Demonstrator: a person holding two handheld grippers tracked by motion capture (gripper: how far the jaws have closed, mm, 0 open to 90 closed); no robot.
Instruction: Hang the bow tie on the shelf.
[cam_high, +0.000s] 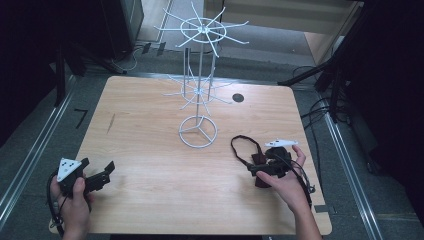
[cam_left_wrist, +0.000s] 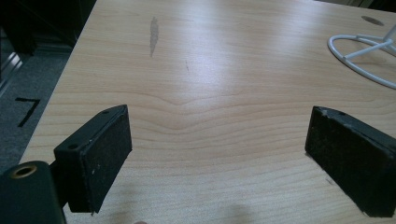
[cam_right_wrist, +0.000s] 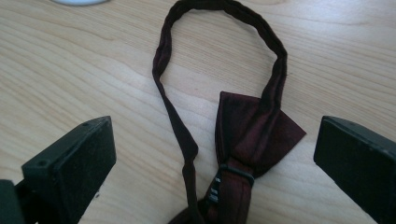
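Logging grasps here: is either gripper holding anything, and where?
Nothing is held. The right gripper stands open around the dark red bow tie without touching it; the left gripper is open over bare table.

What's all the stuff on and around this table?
Table: one, light wood, centre.
Rack: one, white wire, two tiers of hooks, ring base, far middle of table.
Bow tie: one, dark red, with looped strap, right of the rack's base, flat on table.
Hole: one, dark, round, table's far right.
Left gripper: black, open, near-left corner.
Right gripper: black, open, over the bow tie.
Hands: two, holding the grippers.
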